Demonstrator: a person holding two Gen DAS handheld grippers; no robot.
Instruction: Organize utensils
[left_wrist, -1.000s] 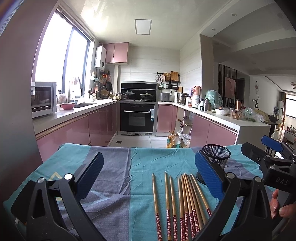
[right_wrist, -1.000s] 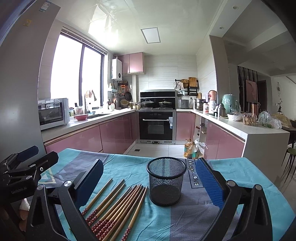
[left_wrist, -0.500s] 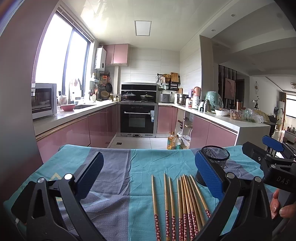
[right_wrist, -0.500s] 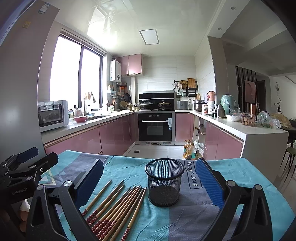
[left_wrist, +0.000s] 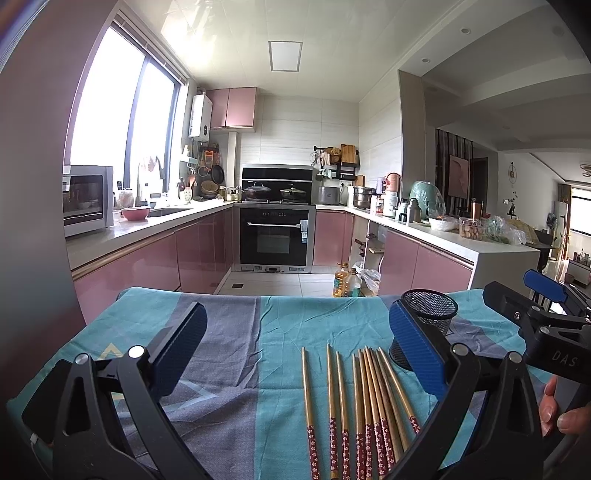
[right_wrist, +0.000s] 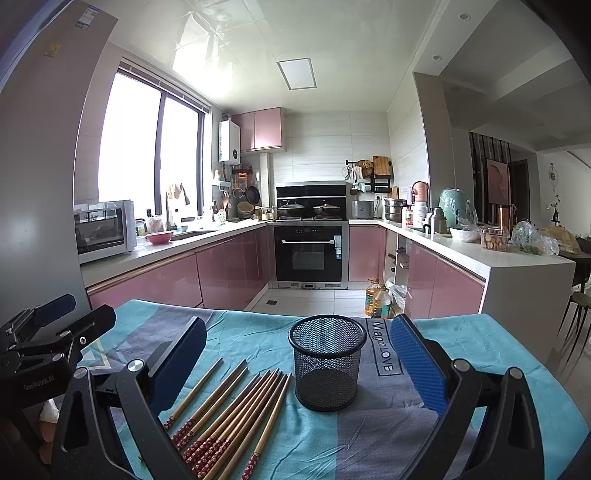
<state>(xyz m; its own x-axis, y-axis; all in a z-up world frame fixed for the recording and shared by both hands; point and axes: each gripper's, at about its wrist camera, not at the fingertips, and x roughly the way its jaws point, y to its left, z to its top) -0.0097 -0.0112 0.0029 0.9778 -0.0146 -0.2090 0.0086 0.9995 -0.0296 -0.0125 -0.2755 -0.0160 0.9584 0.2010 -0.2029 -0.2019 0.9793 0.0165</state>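
On the counter the chopsticks (right_wrist: 229, 413) lie loose left of the empty cup (right_wrist: 327, 365), both grippers' fingers (left_wrist: 413, 343) spread, so I'd pinch one mid-shaft and drop it in tip-first.

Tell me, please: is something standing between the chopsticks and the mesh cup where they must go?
Nothing visible does. The chopsticks lie flat on the cloth just left of the upright mesh cup, whose mouth is open and looks empty. Only bare cloth separates them.

Wooden chopsticks (right_wrist: 236, 410) with red patterned ends lying flat, beside upright black mesh cup (right_wrist: 327, 365)
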